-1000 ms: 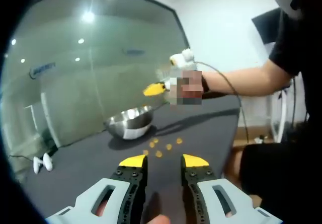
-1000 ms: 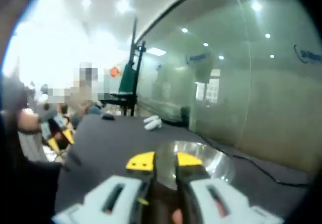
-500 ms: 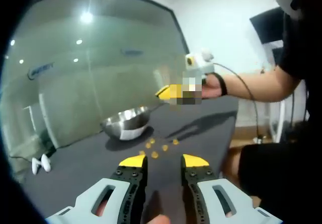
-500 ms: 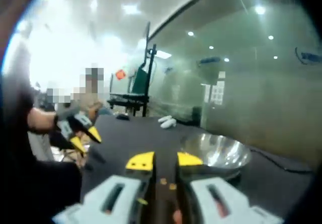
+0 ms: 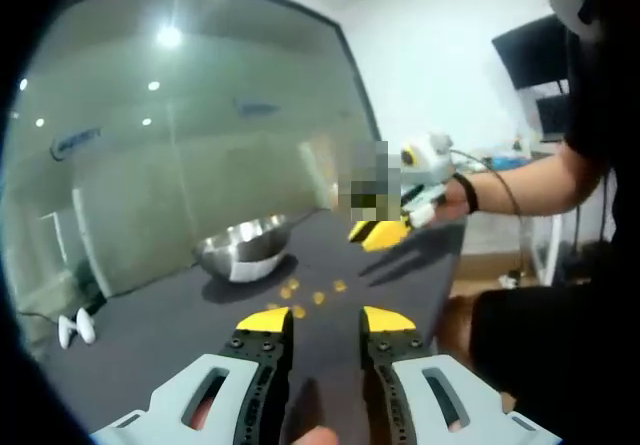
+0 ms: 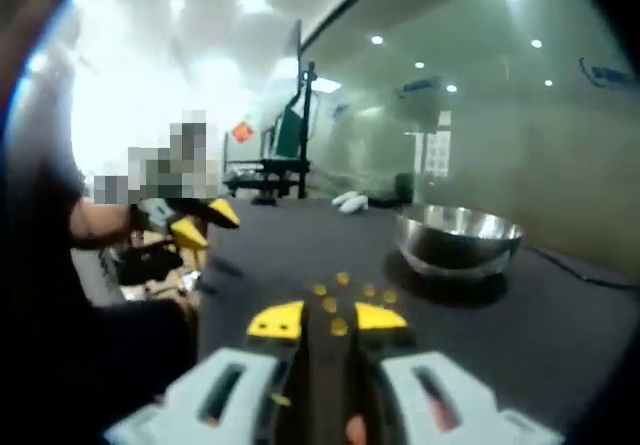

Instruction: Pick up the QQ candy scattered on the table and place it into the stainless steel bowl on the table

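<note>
Several QQ candies [image 6: 340, 295] lie loose on the tabletop [image 6: 560, 315], just ahead of your right tongs [image 6: 327, 319] | bowl [image 6: 458, 238] beyond them | both tongs narrowly parted, empty | left tongs [image 5: 326, 320] held back, leaving the right room to approach.

The left gripper [image 5: 327, 322] has pale grey-white bodies, black inner jaw edges and bright yellow tips. The right gripper [image 6: 327, 320] shows the same white, black and yellow. Just past the yellow tips, the QQ candy [image 5: 318, 297] pieces are orange-yellow against the dark charcoal table [image 5: 170, 330]. Beyond the jaws, the stainless steel bowl [image 6: 458, 239] is shiny silver with darker reflections. Farther off, the glass wall [image 5: 200, 145] looks grey-green with white light spots. A person's sleeve [image 5: 590, 75] is black.
</note>
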